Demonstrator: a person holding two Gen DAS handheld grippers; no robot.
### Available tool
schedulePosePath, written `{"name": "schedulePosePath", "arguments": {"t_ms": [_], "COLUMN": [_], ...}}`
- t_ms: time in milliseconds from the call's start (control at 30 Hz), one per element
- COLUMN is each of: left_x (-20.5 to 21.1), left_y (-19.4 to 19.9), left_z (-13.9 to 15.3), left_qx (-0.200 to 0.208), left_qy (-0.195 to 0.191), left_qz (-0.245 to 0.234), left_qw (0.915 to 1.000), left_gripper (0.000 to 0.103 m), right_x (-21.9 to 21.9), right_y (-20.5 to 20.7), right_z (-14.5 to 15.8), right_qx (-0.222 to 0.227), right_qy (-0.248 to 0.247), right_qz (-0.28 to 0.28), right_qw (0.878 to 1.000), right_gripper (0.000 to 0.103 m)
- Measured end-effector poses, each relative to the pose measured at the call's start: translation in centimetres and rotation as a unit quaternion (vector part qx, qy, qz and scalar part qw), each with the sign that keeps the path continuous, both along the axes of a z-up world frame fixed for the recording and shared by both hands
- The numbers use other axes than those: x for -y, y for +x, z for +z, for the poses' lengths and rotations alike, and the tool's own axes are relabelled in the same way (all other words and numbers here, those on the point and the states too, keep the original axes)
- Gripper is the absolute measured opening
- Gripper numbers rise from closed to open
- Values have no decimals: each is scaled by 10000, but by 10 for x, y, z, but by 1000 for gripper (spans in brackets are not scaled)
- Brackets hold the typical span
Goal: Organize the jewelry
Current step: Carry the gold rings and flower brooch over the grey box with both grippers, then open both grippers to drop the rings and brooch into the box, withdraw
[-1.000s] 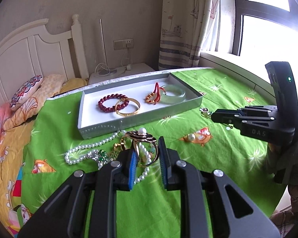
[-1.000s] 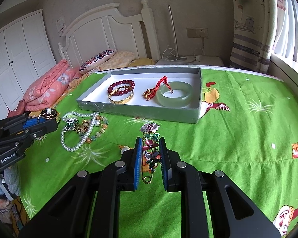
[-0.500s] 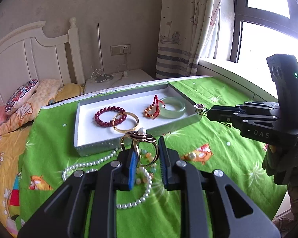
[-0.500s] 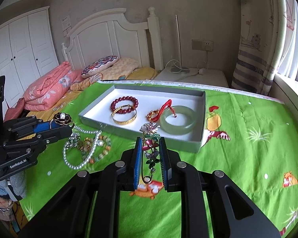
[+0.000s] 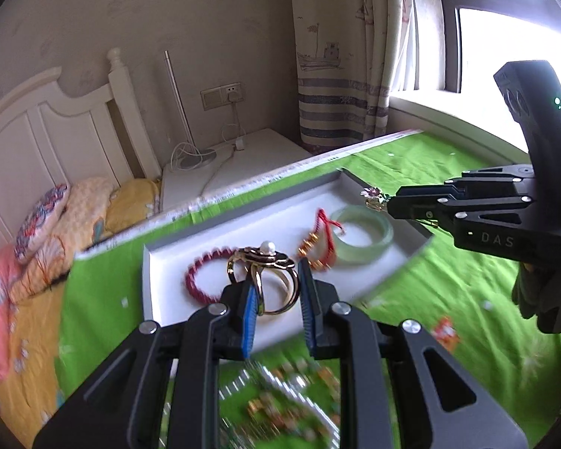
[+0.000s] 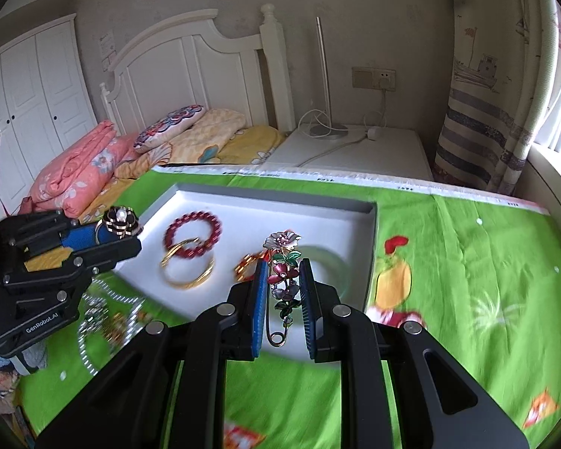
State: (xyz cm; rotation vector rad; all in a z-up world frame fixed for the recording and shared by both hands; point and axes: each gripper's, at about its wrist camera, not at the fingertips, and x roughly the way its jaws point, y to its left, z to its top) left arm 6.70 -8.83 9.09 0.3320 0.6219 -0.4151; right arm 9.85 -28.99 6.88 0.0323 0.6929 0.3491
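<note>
My left gripper is shut on a gold bangle with a black flower and pearl, held above the near edge of the white tray. My right gripper is shut on a flower brooch with a safety-pin back, held above the tray's right part. In the tray lie a dark red bead bracelet, a gold bangle, a red-cord charm and a pale green jade bangle. The right gripper also shows in the left wrist view, the left gripper in the right wrist view.
A blurred heap of pearl and bead necklaces lies on the green sheet in front of the tray. Pillows and the white headboard are behind. A white nightstand with a lamp stands at the back; the window sill is on the right.
Both grippers have moved forward and up over the tray with their pieces still held. The necklace heap has dropped to the bottom of the left wrist view.
</note>
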Motion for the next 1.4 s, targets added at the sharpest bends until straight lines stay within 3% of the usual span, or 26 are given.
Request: {"name": "schedulePosePath", "arguments": {"t_ms": [200, 467, 633, 733, 767, 967, 1033, 1100, 1233, 1400], "left_x": [20, 48, 47, 44, 42, 12, -5, -19, -41, -75], "left_y": [58, 107, 119, 119, 118, 80, 59, 38, -9, -68], "left_z": [-4, -44, -61, -64, -62, -26, -11, -4, -11, -32], "left_qx": [-91, -509, -739, -748, -717, -206, -31, -5, -421, -869], "left_qy": [510, 1318, 1331, 1233, 1185, 735, 334, 51, -443, -975], "left_qz": [-118, -493, -493, -409, -368, 247, 620, 1009, 1393, 1944], "left_qw": [9986, 9887, 9871, 9887, 9897, 9968, 9975, 9949, 9884, 9722], "left_gripper": [20, 20, 24, 40, 49, 73, 91, 96, 96, 96], "right_x": [-3, -8, -6, 0, 2, 16, 21, 19, 9, 10], "right_y": [50, 98, 111, 108, 104, 43, 10, -17, -62, -105], "right_z": [-7, -21, -37, -39, -36, 11, 20, 21, 8, -27], "right_qx": [-164, -451, -719, -798, -776, -160, 20, 107, 51, -272], "right_qy": [-367, -1047, -932, -649, -530, -29, 253, 268, 125, 306], "right_qz": [5, 300, 300, 235, 204, 191, 216, 285, 320, 183], "right_qw": [9992, 9930, 9926, 9944, 9954, 9997, 9994, 9992, 9994, 9990], "right_gripper": [18, 18, 21, 33, 34, 39, 60, 62, 62, 62]}}
